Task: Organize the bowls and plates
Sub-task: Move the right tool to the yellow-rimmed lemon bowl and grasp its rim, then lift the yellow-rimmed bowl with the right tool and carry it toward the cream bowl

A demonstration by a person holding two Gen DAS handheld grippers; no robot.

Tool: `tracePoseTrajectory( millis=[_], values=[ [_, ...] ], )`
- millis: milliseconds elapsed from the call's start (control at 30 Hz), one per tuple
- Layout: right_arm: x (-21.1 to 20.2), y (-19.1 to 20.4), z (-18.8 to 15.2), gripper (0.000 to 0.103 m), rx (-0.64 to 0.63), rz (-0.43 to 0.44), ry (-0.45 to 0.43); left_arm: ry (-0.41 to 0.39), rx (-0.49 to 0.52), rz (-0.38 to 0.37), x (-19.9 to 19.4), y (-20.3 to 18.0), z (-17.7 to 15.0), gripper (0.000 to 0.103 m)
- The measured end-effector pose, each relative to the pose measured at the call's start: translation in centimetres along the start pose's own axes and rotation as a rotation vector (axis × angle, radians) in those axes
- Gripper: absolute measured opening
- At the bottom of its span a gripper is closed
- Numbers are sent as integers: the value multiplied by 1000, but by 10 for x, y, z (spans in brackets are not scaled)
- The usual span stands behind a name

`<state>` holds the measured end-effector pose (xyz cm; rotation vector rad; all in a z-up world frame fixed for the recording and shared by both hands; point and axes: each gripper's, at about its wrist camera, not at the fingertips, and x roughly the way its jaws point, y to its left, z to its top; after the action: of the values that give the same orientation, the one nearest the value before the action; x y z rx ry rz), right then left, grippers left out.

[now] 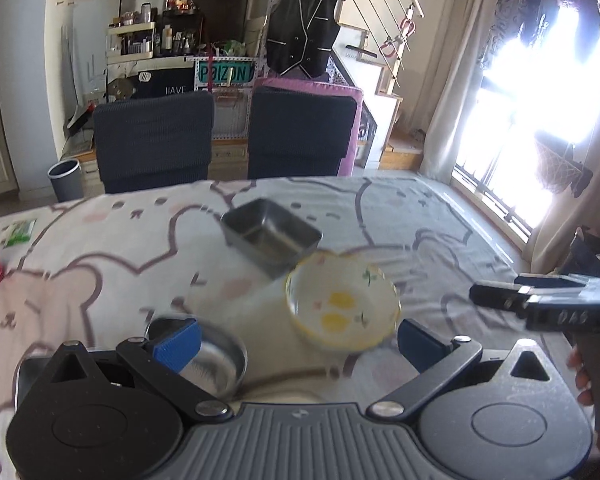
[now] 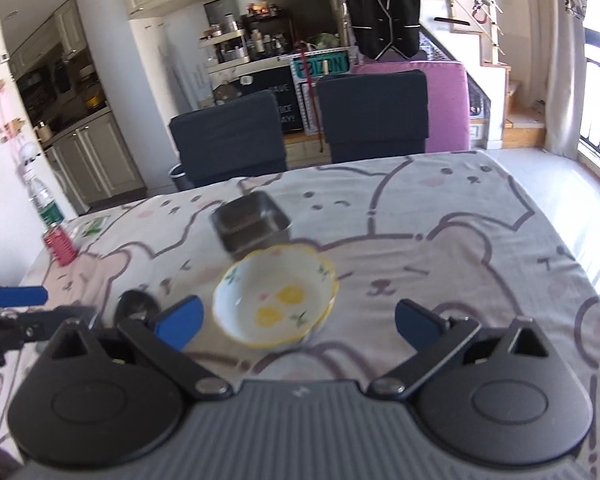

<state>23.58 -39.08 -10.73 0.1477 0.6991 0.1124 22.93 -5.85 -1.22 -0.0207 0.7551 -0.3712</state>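
The white bowl with the yellow rim sits near the middle of the table, on the bear-print tablecloth, and the right wrist view shows a second yellow rim just under it, so it looks like 2 bowls nested. Just behind it, touching or nearly so, is the square steel tray. To its left, apart from it, lies a small round steel dish.

Your right gripper hangs spread wide, directly in front of the bowl, with nothing in it. Your left gripper is also wide and empty; its left finger overlaps the steel dish in its own view, and the bowl sits ahead and slightly right of center.

The step in hand looks like picking up 1 dish to stack it. If you take the bowl with the right gripper, come in low and pinch the near wall of the rim, 1 finger inside and 1 outside, rather than trying to span the whole bowl. Close firmly; glazed ceramic likely slips. Lift straight up so the lower bowl and the tray do not get dragged along the cloth. Keep the left gripper clear of the right one's path, or use it for the small steel dish, again gripping across the rim.
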Motion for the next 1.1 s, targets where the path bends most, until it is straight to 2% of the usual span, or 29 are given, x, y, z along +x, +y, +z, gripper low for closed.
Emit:
tracePoseTrajectory(
  millis=[133,267,333,400,500,533,700,833,1000,1033,1067,1100],
  values=[
    [29,-9,13,103,-14,-39,39,9,-38,-21,28,0,19,103],
    [59,-17,26,101,56,-37,102,29,-73,-28,62,3,33,101],
    [74,-21,32,94,98,-13,126,49,-77,-24,79,4,38,96],
    [90,-22,36,83,126,2,150,85,-85,-20,99,8,43,87],
    [114,-19,39,70,129,10,201,136,-107,-5,123,16,45,75],
    [121,-17,39,67,123,3,212,151,-112,-1,130,18,46,73],
    [149,-17,34,40,134,-42,276,213,-96,14,161,27,45,63],
    [161,-18,28,37,128,-52,313,255,-83,5,179,34,39,55],
    [177,-25,22,36,156,-73,359,288,-85,-15,194,39,36,35],
    [180,-26,20,36,167,-67,370,297,-85,-25,198,39,35,34],
    [182,-27,19,33,176,-67,378,302,-84,-30,201,38,35,33],
    [186,-28,18,26,184,-67,385,308,-77,-29,203,37,34,32]
  ],
)
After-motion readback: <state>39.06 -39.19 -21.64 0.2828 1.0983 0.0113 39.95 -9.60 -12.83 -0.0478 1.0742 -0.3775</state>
